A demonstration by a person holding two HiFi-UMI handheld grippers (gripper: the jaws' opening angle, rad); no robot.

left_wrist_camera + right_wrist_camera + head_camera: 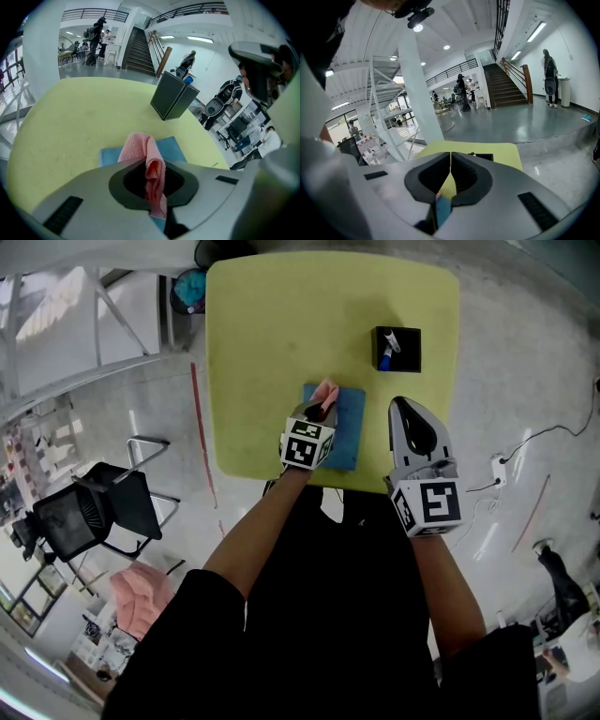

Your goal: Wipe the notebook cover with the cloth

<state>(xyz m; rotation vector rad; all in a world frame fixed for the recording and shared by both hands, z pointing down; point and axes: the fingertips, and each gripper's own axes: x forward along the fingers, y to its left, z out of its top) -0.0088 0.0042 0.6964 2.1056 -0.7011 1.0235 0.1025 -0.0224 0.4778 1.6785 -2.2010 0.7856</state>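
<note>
A blue notebook (343, 427) lies flat near the front edge of the yellow-green table (272, 343). My left gripper (319, 413) is over the notebook's left part, shut on a pink cloth (326, 392) that sticks out past its jaws and rests on the cover. In the left gripper view the pink cloth (149, 164) runs up between the jaws, with the blue notebook (171, 149) beneath it. To the right of the notebook my right gripper (401, 407) is above the table, jaws closed on nothing. The right gripper (450, 161) points off over the table with its jaws touching.
A black box (396, 348) holding a blue-and-white marker stands at the table's back right, seen as a dark box (174, 96) in the left gripper view. A black chair (94, 507) stands on the floor to the left. A cable and plug (499, 465) lie on the floor at right.
</note>
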